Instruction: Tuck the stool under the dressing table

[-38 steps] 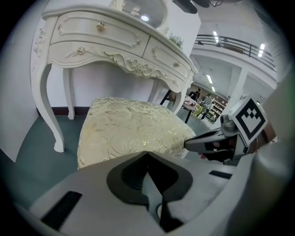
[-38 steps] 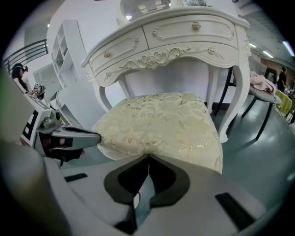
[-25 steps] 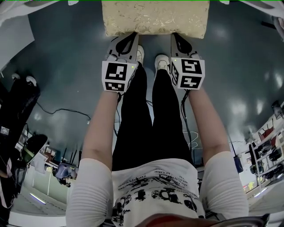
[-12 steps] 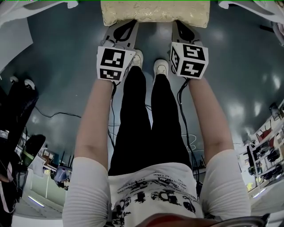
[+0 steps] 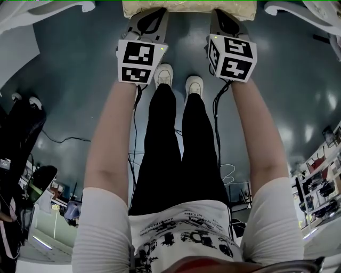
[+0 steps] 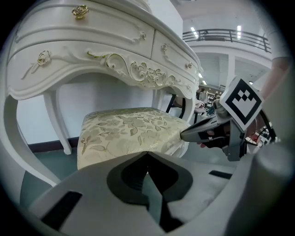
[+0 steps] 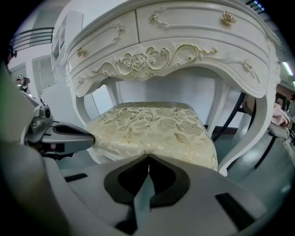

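The stool (image 5: 189,6) sat at twelve o'clock in the head view, its gold-flowered cushion between the legs of the white dressing table (image 7: 184,50) and partly beneath the carved apron. The left gripper (image 5: 155,13) at eleven o'clock and the right gripper (image 5: 218,15) at one o'clock each had their jaws pressed together with nothing between them. Their tips were at the cushion's near edge.

A glossy dark teal floor (image 5: 64,96) throws back pale spots of ceiling light, and a black cable (image 5: 69,139) trails across it. Behind stands a plain white wall (image 7: 161,90) with a dark skirting board (image 6: 46,146). High up, a railed balcony (image 6: 226,33) runs under strip lights (image 6: 238,31). Cluttered shelves (image 5: 319,186) line one side.
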Action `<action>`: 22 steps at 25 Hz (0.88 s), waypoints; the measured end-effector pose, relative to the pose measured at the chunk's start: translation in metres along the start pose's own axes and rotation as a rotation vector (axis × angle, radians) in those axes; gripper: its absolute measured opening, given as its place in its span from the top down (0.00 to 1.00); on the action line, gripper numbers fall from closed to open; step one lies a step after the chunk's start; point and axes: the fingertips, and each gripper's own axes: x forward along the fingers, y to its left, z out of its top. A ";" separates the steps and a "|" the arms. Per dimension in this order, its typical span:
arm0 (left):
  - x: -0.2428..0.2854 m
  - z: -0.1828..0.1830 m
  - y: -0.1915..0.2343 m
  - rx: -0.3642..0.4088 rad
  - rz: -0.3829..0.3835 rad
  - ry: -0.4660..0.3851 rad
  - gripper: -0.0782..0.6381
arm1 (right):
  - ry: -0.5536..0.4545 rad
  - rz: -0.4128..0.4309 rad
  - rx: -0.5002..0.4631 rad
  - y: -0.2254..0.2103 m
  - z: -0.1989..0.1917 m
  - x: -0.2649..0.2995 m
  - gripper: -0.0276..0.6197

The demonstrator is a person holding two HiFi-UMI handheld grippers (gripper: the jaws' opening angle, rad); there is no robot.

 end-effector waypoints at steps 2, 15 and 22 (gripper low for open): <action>0.006 0.003 0.009 -0.001 0.009 -0.006 0.86 | -0.007 0.004 -0.014 0.000 0.006 0.009 0.93; 0.040 0.032 0.052 0.032 0.050 -0.062 0.86 | -0.054 0.005 -0.103 -0.008 0.049 0.049 0.93; 0.045 0.040 0.059 -0.012 0.068 -0.069 0.86 | -0.057 0.009 -0.100 -0.011 0.059 0.055 0.93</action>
